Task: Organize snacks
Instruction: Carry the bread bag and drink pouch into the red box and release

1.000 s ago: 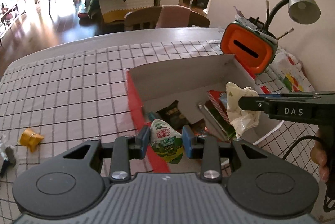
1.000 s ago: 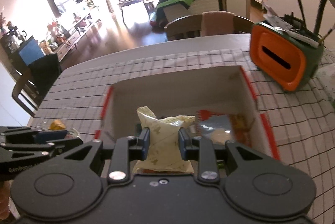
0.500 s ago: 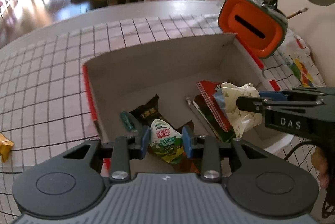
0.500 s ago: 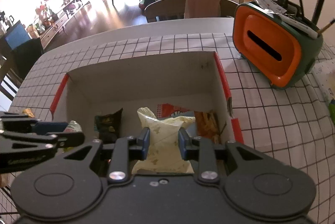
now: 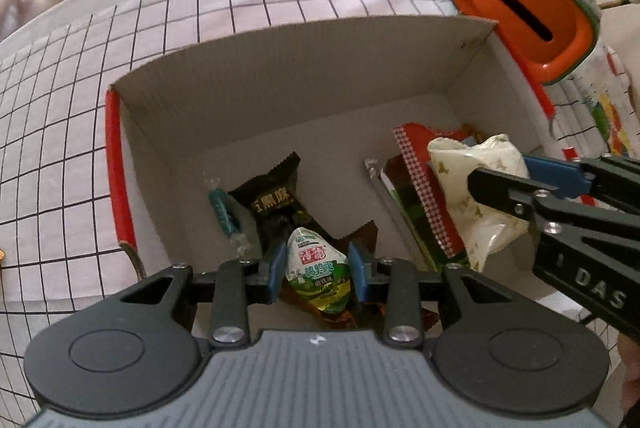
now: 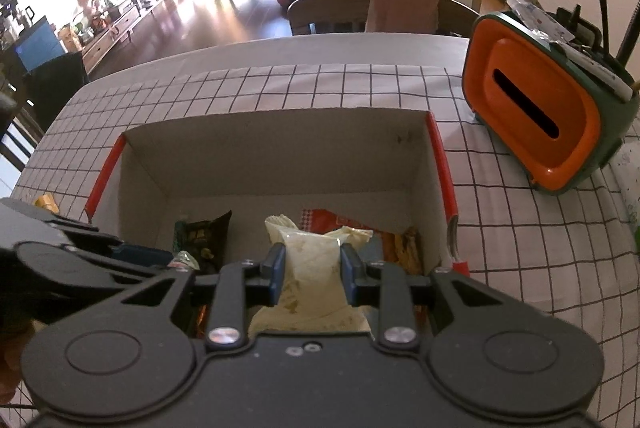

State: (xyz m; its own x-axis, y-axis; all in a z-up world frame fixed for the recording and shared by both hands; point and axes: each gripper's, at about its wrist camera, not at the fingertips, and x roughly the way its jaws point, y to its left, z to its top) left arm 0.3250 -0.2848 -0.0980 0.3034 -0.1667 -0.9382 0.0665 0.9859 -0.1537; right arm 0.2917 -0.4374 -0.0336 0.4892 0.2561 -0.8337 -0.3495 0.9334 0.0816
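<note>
A white cardboard box (image 5: 280, 84) with red edges lies open on the checked tablecloth. My left gripper (image 5: 316, 266) is shut on a small green and white snack packet (image 5: 318, 274), held over the box's near left part. Below it lie a black snack bag (image 5: 276, 200) and a teal wrapped candy (image 5: 222, 212). My right gripper (image 6: 312, 274) is shut on a cream snack bag (image 6: 310, 268), also over the box, above a red checked packet (image 5: 420, 188) and a green one. In the left wrist view the right gripper (image 5: 504, 180) comes in from the right with the cream bag (image 5: 472, 196).
An orange and green desk organiser (image 6: 536, 124) with brushes stands right of the box. A gold wrapped item (image 6: 46, 202) lies on the cloth left of the box. A colourful bag (image 5: 608, 116) lies at the far right. A chair (image 6: 384, 8) stands behind the table.
Both grippers have moved forward and down over the box with their packets. The left one has come from the box's near left corner to above the snacks inside.
</note>
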